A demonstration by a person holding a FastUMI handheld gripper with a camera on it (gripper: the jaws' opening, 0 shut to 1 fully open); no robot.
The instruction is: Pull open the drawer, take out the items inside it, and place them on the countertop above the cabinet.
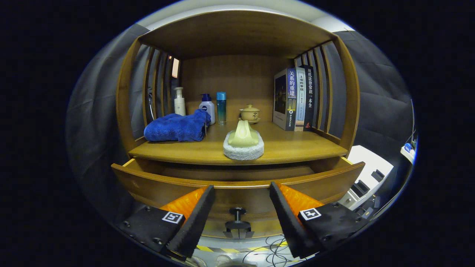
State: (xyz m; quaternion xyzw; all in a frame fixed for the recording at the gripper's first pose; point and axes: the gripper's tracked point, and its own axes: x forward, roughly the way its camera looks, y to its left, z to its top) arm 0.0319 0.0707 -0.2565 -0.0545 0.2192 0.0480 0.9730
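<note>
wooden drawer [237, 181] pulled open, scrub brush [243, 142] and folded blue towel [177, 128] on countertop [297, 148] above

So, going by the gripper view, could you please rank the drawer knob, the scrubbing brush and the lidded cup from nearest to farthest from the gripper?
1. Drawer knob: on the drawer front, between the open gripper's fingers.
2. Scrubbing brush: near the countertop's front edge, beyond the drawer.
3. Lidded cup: back by the rear wall, behind the brush.

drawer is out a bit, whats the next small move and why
Probably raise the open gripper over the drawer front and tip it down to see inside. The fingers straddle the knob without gripping it, and the front panel hides the drawer's contents.
</note>
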